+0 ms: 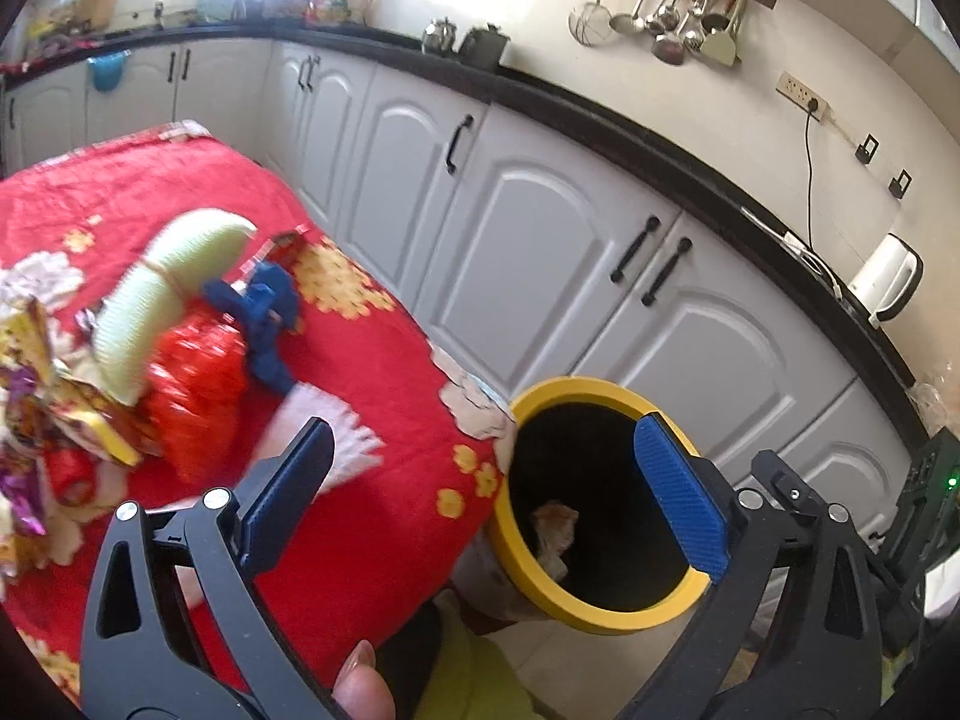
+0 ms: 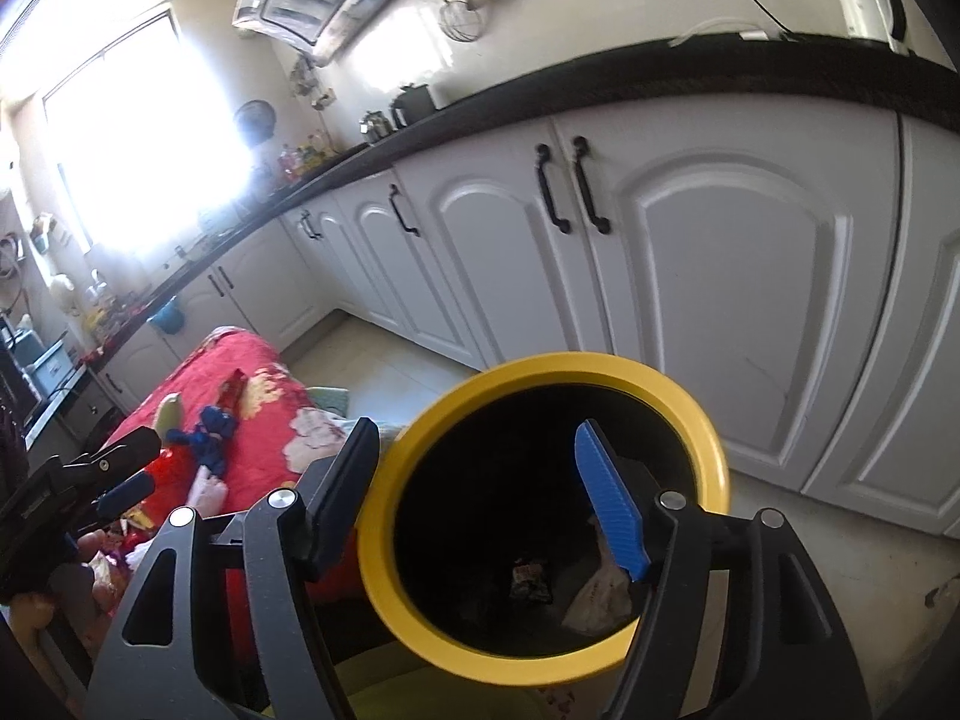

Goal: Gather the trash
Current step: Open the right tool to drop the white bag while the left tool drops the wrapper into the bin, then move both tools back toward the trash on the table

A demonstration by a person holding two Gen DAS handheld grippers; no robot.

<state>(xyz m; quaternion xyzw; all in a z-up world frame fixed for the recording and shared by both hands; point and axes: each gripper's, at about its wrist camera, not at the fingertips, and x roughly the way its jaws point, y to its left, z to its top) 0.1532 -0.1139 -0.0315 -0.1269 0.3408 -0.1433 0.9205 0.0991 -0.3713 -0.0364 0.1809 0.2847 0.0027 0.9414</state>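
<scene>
Left gripper (image 1: 480, 498) tilts downward, jaws spread wide, nothing between them. Bin (image 1: 606, 612) with yellow rim sits just ahead, under its blue finger; crumpled paper (image 1: 555, 531) lies inside. Wrappers (image 1: 36, 420), a red bag (image 1: 198, 384) and a blue cloth (image 1: 264, 312) lie ahead-left on the red-covered tabletop (image 1: 372, 480). Right gripper (image 2: 480, 498) angles down over the bin's mouth, jaws apart and empty; a white scrap (image 2: 600, 600) lies below its blue finger.

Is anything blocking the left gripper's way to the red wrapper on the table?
Nothing visible does. The left gripper is open and empty, and only bare red tablecloth lies between it and the red wrapper. A pale green roll and blue cloth crowd the wrapper's far side, not the near one.
</scene>
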